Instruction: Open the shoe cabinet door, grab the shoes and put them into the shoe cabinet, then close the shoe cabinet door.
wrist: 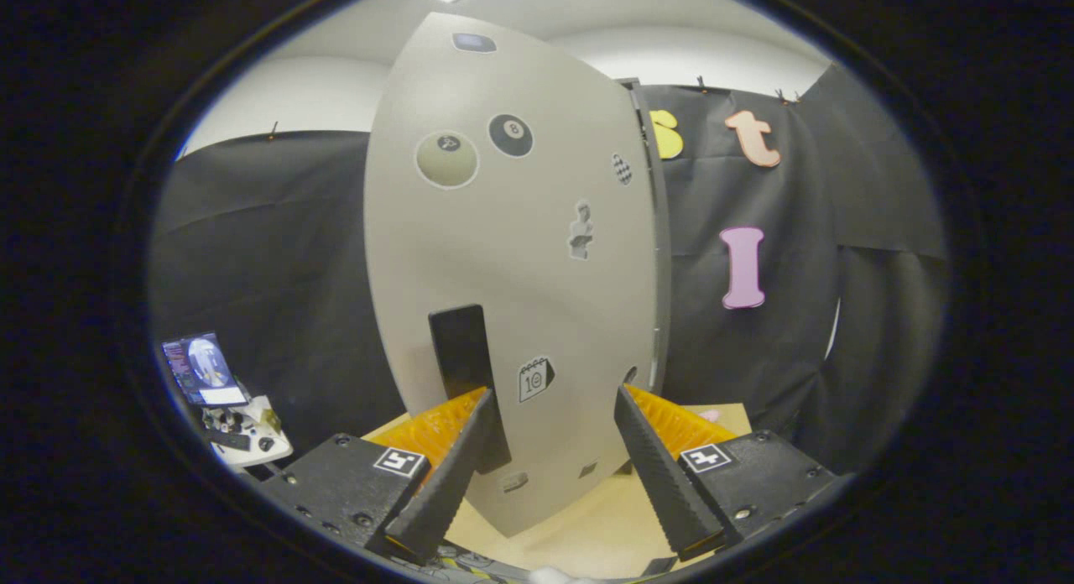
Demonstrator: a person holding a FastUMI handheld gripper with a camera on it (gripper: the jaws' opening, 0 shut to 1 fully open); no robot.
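Note:
The shoe cabinet door (503, 257) is a tall pale grey panel with stickers, standing just ahead of me on a light wooden surface (587, 534). A black vertical handle (466, 374) sits low on it, close to my left finger. My gripper (550, 399) is open, its fingers wide apart, with the lower part of the door between and just beyond them. Neither finger presses on the handle or the door. The door's right edge (659, 257) meets a thin dark frame; I cannot tell whether it is ajar. A small pink thing (711, 414) peeks beyond my right finger.
Black cloth walls stand behind and on both sides of the cabinet. Low to the left sits a small white stand (243, 433) with a screen (201, 367) and dark bits on it.

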